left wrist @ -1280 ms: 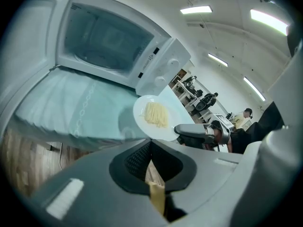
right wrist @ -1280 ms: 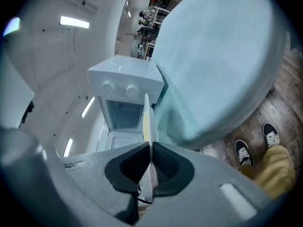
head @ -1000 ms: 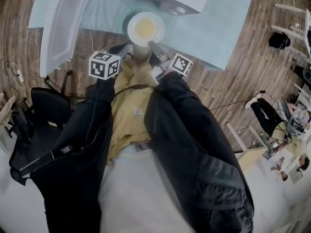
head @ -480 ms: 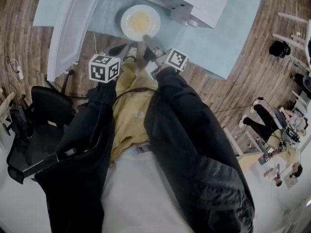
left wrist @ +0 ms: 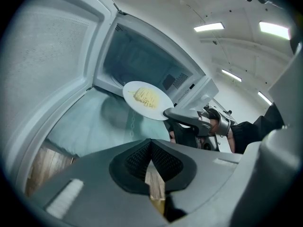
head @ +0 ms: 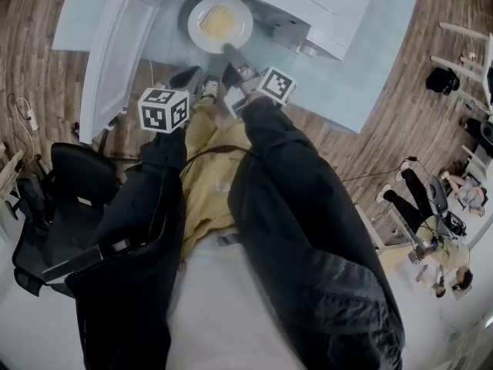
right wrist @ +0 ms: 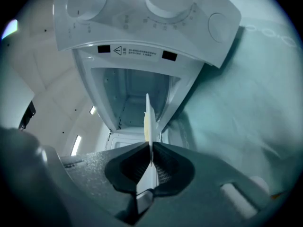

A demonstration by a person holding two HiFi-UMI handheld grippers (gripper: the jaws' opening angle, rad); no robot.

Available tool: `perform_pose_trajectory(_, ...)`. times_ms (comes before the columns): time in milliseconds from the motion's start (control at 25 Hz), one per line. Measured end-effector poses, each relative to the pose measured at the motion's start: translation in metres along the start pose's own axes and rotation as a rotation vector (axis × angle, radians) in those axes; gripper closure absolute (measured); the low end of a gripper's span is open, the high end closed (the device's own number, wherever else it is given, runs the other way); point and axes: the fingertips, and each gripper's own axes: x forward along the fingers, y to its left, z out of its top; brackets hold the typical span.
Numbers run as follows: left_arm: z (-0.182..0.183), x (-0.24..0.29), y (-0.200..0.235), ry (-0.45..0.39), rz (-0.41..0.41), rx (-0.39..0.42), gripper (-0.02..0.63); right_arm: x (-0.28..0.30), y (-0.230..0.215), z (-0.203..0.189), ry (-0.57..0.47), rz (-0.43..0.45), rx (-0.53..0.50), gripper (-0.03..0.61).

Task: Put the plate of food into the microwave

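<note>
A white plate of yellow food [head: 219,23] hangs level in front of the open microwave [head: 308,2], at the mouth of its cavity [left wrist: 142,65]. My right gripper [head: 229,52] is shut on the plate's near rim. In the right gripper view the plate [right wrist: 147,119] shows edge-on between the pads, with my right gripper [right wrist: 151,148] facing the cavity [right wrist: 135,91]. The left gripper [head: 194,75] sits just left of it and lower, shut and holding nothing. From the left gripper [left wrist: 150,143] I see the plate [left wrist: 147,100] and the right gripper [left wrist: 171,113] on its rim.
The microwave door [head: 115,52] stands swung out to the left, beside my left gripper. The microwave rests on a table with a light blue cloth [head: 362,45]. A black chair [head: 69,183] is at the left, on a wooden floor. People sit at the far right [head: 454,206].
The plate has moved forward from the table edge to the microwave's opening, carried by the right gripper. The left gripper has moved slightly forward alongside.
</note>
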Motion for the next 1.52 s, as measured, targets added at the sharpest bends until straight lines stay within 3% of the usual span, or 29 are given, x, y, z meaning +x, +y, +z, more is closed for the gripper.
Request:
perform_pose_trajectory(600,0.006,-0.001,0.004,-0.009,0.0,-0.033,0.615,0.046,0.009,0.047,-0.159,0.026,0.09,0.56)
perform_pose_trajectory(920,0.004,0.007,0.042,0.001,0.006,-0.078,0.615,0.086,-0.015,0.063,-0.225,-0.026,0.127,0.561)
perform_pose_trajectory(1240,0.002,0.006,0.043,-0.001,0.003,-0.095,0.615,0.094,-0.018,0.069,-0.234,-0.043,0.116,0.561)
perform_pose_trajectory(1400,0.002,0.006,0.042,-0.001,0.001,-0.092,0.615,0.095,-0.012,0.063,-0.174,-0.009,0.092,0.463)
perform_pose_trajectory(1520,0.005,0.006,0.039,-0.005,-0.004,-0.084,0.615,0.089,-0.007,0.054,-0.141,-0.004,0.064,0.46)
